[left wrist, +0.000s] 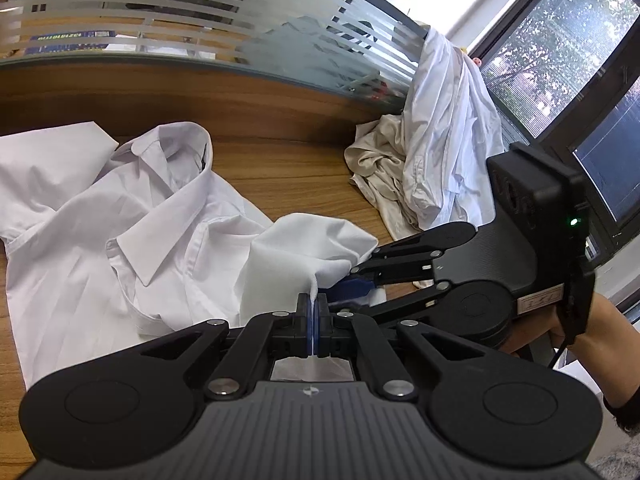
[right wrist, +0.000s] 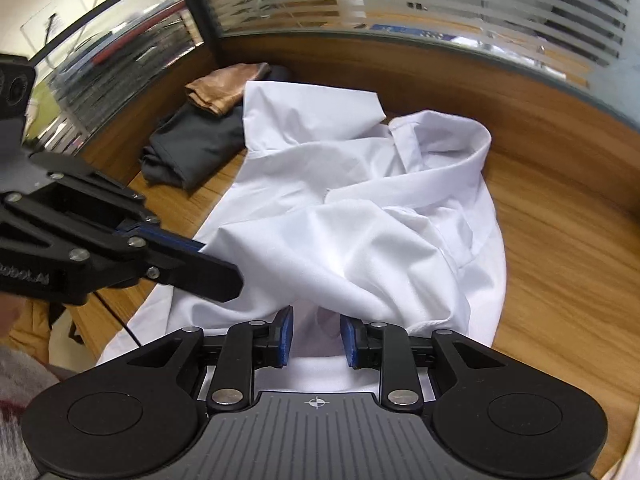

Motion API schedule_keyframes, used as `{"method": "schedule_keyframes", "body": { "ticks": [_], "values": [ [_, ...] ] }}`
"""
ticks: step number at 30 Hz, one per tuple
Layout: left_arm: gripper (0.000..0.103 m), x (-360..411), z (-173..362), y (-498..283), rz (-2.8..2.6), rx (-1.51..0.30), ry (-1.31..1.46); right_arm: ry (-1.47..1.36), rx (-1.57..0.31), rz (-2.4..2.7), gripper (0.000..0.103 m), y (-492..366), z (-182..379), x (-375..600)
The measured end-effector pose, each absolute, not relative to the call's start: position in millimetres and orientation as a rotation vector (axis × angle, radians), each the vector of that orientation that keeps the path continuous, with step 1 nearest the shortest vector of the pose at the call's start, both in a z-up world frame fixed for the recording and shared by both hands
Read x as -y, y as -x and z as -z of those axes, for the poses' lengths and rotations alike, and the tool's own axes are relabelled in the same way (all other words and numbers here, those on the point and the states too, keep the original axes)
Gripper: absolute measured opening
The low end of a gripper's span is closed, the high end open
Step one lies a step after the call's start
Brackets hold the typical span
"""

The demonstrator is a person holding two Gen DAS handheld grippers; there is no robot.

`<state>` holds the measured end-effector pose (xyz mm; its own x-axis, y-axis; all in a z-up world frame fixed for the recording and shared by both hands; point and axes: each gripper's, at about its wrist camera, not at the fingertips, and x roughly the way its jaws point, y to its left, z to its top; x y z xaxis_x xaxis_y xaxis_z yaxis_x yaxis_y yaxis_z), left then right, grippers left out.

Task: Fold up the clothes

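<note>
Left gripper (left wrist: 313, 312) is clamped on a thin edge of the white shirt (left wrist: 160, 216), blue pads pressed together with a sliver of white fabric between them, the pinched part rising into a loose fold just ahead of the fingers. Right gripper (right wrist: 316, 336) has its jaws apart, blue pads (right wrist: 285, 334) on either side of a gap over white cloth, neither pad pressing on it; nothing gripped there. In the left wrist view the right gripper comes in from the right side, its tip against the same lifted fold, a bare forearm (left wrist: 592, 328) behind it. In the right wrist view the left gripper reaches in from the left, fingertip into the shirt fabric. The white shirt lies crumpled and spread on the wooden table (left wrist: 280, 168), collar open and facing up, one sleeve or panel flipped toward the far edge. Past it on the left in the right wrist view: a folded dark grey garment (right wrist: 188, 148) with a tan satin piece (right wrist: 224, 88) on top, near the table's back corner. In the left wrist view a heap of white and beige clothes (left wrist: 432, 152) sits at the far right corner, piled up against the striped glass partition (left wrist: 200, 12), well apart from the shirt. Window (left wrist: 568, 48) behind the heap.
</note>
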<state>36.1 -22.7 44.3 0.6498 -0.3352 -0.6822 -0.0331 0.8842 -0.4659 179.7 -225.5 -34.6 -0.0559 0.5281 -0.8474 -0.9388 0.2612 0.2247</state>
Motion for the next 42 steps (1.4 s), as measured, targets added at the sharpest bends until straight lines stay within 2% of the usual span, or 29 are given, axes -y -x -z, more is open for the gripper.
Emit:
{"method": "schedule_keyframes", "body": {
  "ticks": [3, 11, 12, 15, 21, 23, 24, 26, 27, 28, 29, 31, 33, 35, 39, 42],
  "values": [
    [0.001, 22.8, -43.8, -35.9, 0.177, -0.857, 0.459, 0.542, -1.038, -1.285, 0.029, -176.9, 38.9, 222.2],
    [0.001, 17.3, -46.5, -35.3, 0.164, -0.848, 0.468, 0.600, -0.880, -1.303, 0.026, -160.7, 20.6, 220.0],
    [0.001, 17.8, -46.3, -35.2, 0.166, -0.849, 0.465, 0.606, -0.888, -1.308, 0.021, -161.2, 21.1, 219.1],
    [0.001, 20.5, -46.9, -34.3, 0.173, -0.846, 0.456, 0.606, -0.945, -1.288, 0.019, -168.3, 28.0, 215.8],
    [0.001, 23.4, -43.3, -34.5, 0.181, -0.853, 0.452, 0.560, -1.052, -1.285, 0.019, -177.4, 45.6, 211.2],
    [0.001, 22.0, -42.6, -34.9, 0.182, -0.853, 0.453, 0.545, -1.051, -1.288, 0.006, -176.6, 49.0, 211.8],
    [0.004, 21.2, -43.0, -34.7, 0.183, -0.850, 0.451, 0.533, -1.048, -1.284, 0.005, -176.2, 48.7, 213.0],
    [0.024, 21.0, -47.4, -30.3, 0.187, -0.823, 0.418, 0.504, -1.039, -1.276, 0.005, -176.1, 46.1, 217.1],
    [0.042, 21.8, -50.2, -27.3, 0.194, -0.809, 0.395, 0.482, -1.028, -1.266, 0.004, -177.6, 41.3, 222.0],
    [0.055, 22.8, -52.8, -24.2, 0.208, -0.796, 0.374, 0.460, -1.016, -1.253, 0.004, -179.7, 36.0, 227.5],
    [0.061, 24.1, -55.1, -21.1, 0.227, -0.782, 0.356, 0.433, -1.006, -1.241, 0.004, -182.6, 30.4, 234.1],
    [0.080, 27.2, -58.2, -14.7, 0.271, -0.746, 0.341, 0.360, -0.998, -1.212, 0.004, -191.2, 18.5, 250.1],
    [0.088, 31.1, -59.0, -10.1, 0.311, -0.716, 0.342, 0.282, -0.999, -1.185, 0.004, -201.6, 7.9, 265.5],
    [0.088, 38.4, -56.8, -8.7, 0.328, -0.710, 0.347, 0.196, -1.007, -1.156, 0.004, -214.9, -0.4, 280.5],
    [0.097, 59.6, -46.7, -9.4, 0.314, -0.723, 0.325, -0.012, -1.053, -1.104, 0.004, -246.0, -8.4, 309.5],
    [0.097, 79.9, -36.0, -13.4, 0.272, -0.721, 0.280, -0.143, -1.087, -1.073, 0.004, -266.1, -10.2, 328.0]
  ]
}}
